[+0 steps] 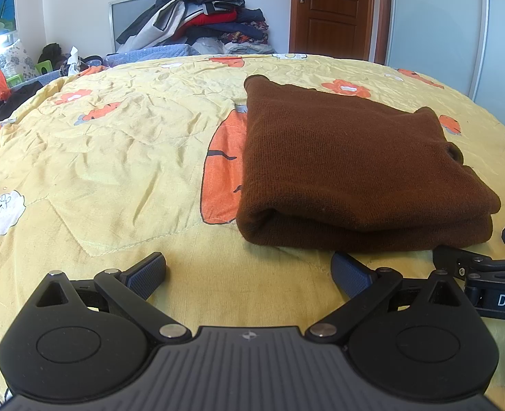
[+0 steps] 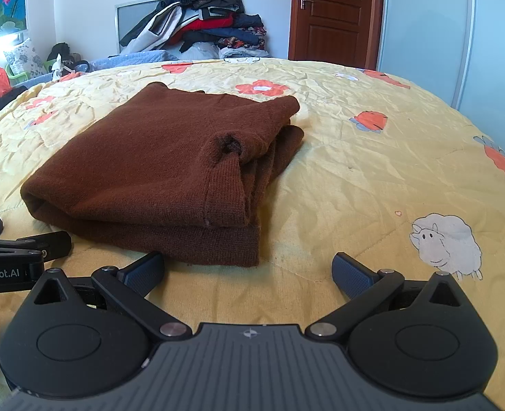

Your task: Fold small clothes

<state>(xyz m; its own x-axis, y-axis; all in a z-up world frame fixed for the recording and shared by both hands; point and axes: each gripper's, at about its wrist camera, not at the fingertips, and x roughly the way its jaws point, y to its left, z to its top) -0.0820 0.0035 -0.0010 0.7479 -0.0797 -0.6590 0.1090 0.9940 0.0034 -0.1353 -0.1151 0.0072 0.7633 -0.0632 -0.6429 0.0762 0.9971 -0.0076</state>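
The brown sweater (image 1: pixel 355 167) lies folded in a neat stack on the bed (image 1: pixel 115 157), and both the left tool (image 1: pixel 249 274) and right tool (image 2: pixel 249 274) rest just short of its near edge, fingers apart and empty, probably because the fold looks complete.

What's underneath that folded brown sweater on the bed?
The brown sweater lies on a yellow quilt. An orange printed shape pokes out from under its left edge. How far that print runs beneath is hidden, as is anything else under it.
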